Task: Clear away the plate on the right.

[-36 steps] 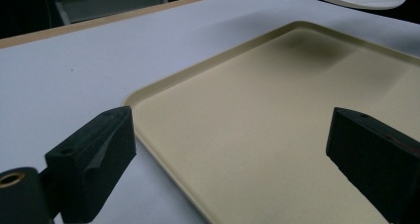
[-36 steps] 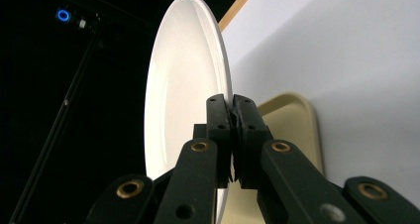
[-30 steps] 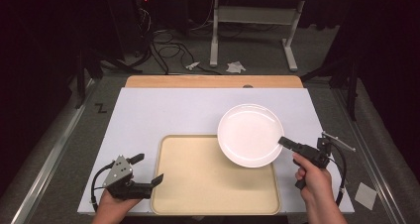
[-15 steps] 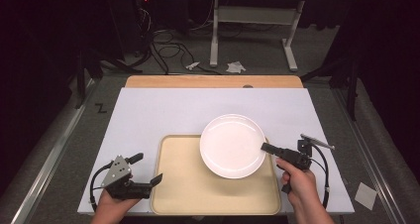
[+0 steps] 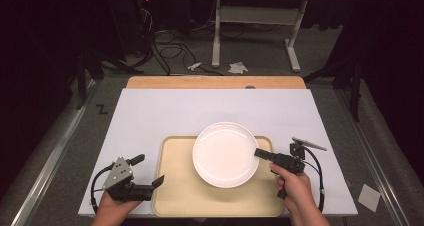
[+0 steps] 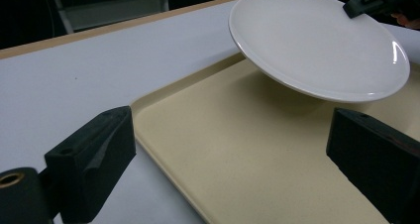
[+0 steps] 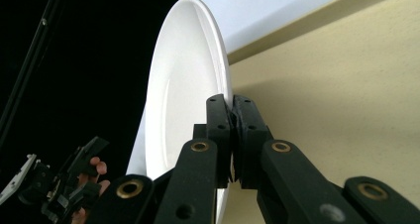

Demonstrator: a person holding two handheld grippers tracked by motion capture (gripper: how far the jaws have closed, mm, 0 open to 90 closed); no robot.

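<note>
Over the beige tray (image 5: 185, 196), in the high view, the white plate (image 5: 225, 154) is hanging, pinched at its three-o'clock rim by the right gripper (image 5: 261, 153); the left gripper (image 5: 147, 172) is resting at the tray's eight o'clock, jaws spread wide on nothing. In the left gripper view, the plate (image 6: 317, 40) is tilting clear above the tray (image 6: 257, 149). In the right gripper view, the plate's (image 7: 183, 85) rim is sitting clamped between the narrow jaws.

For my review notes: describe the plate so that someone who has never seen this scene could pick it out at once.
On the white table top lies a beige tray. Above its far right part hangs the plate, round and plain white, tilted, its rim pinched by the right gripper. It is the one dish here.
</note>
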